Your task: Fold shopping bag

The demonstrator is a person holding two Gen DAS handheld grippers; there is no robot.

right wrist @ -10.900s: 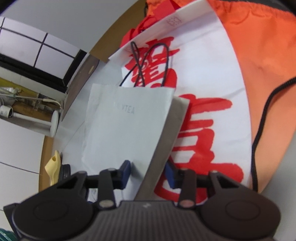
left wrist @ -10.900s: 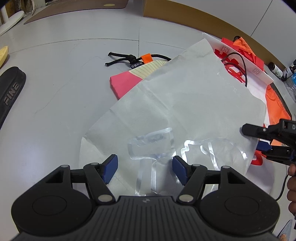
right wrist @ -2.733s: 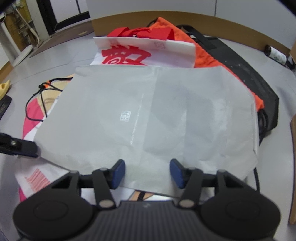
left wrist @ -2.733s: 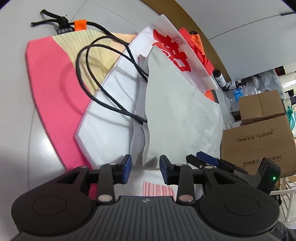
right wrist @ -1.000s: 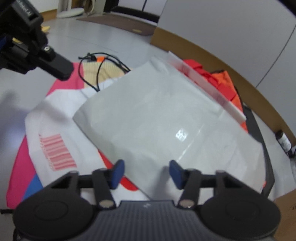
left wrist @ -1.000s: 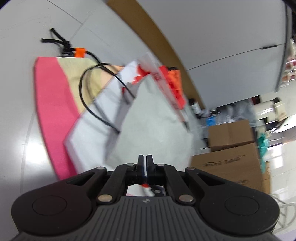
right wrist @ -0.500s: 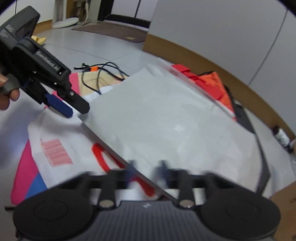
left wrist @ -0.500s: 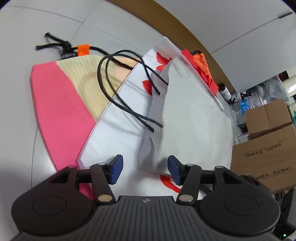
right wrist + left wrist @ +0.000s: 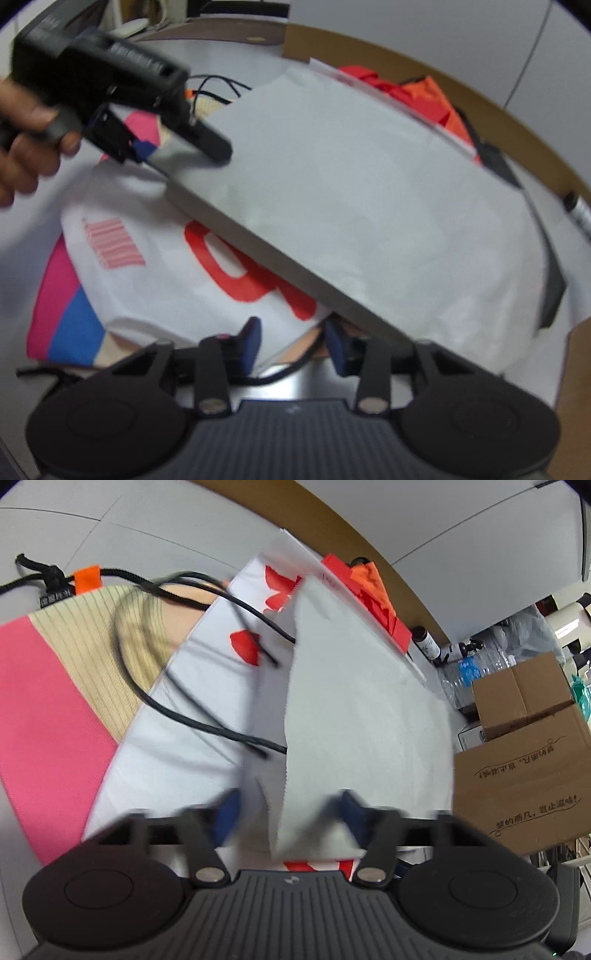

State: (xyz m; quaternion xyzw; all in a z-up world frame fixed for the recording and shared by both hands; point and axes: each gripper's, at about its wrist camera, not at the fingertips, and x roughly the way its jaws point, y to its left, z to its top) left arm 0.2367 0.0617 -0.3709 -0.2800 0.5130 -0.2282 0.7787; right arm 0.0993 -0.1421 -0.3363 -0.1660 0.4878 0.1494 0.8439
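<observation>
A grey paper shopping bag (image 9: 362,709) lies slanted on top of a white bag with red print (image 9: 177,720). My left gripper (image 9: 288,812) has its blurred jaws closing, pads still apart, with the grey bag's near corner standing edge-on between them. In the right wrist view the left gripper (image 9: 177,147) straddles that corner of the grey bag (image 9: 351,177), whose front edge is raised off the white bag (image 9: 166,266). My right gripper (image 9: 293,345) is also closing. Only the white bag's edge and a cord lie between its pads, and the grey bag's edge passes just above its right finger.
A pink, striped drawstring bag (image 9: 48,709) lies under the pile, and black cords (image 9: 207,723) loop over it. An orange bag (image 9: 436,96) and a small bottle (image 9: 426,642) sit behind. Cardboard boxes (image 9: 517,775) stand on the right. A hand (image 9: 26,147) holds the left gripper.
The left jaws, shut a second ago, came apart and moved in around the grey bag's corner. The bag's front edge has lifted off the white bag. The right gripper shifted a little.
</observation>
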